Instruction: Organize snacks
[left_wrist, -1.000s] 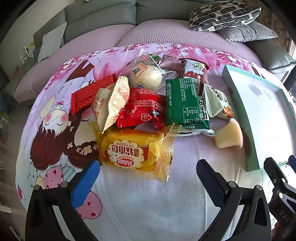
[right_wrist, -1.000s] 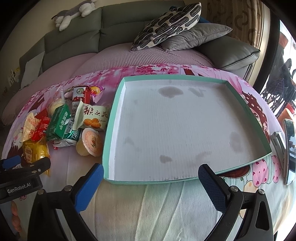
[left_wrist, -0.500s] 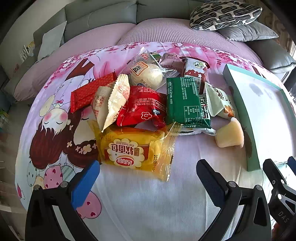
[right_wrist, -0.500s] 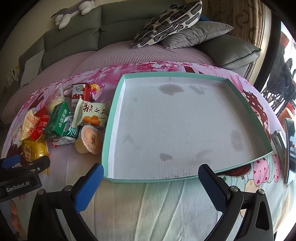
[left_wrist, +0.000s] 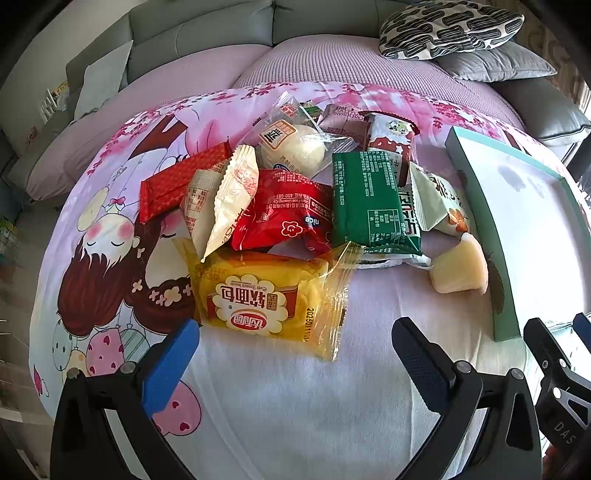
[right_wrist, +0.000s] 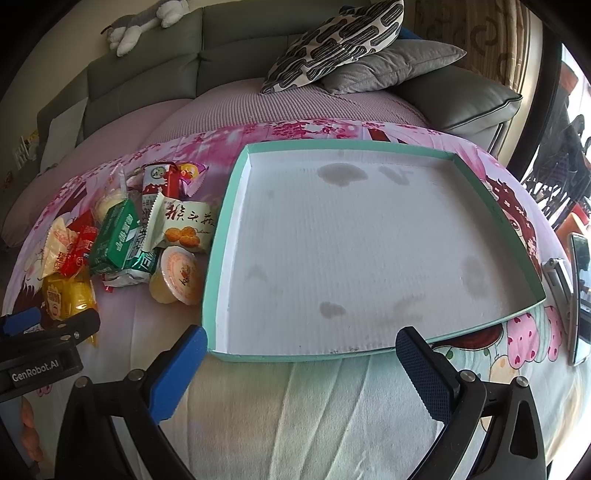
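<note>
While both jaws gape wide, empty, yellow bread pack (left_wrist: 266, 299) lies just ahead of left gripper (left_wrist: 295, 354).

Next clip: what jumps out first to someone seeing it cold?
A jumbled heap of bright snack packets, fronted by a yellow cellophane-wrapped bread pack, lies on the pink cartoon-print cloth before the open left gripper. Beside it sits a large, shallow teal-rimmed white cardboard tray, holding nothing, ahead of the open right gripper.

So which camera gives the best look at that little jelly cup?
The right wrist view: the jelly cup shows its printed foil lid, lying beside the teal tray. The left wrist view shows only its pale side.
</note>
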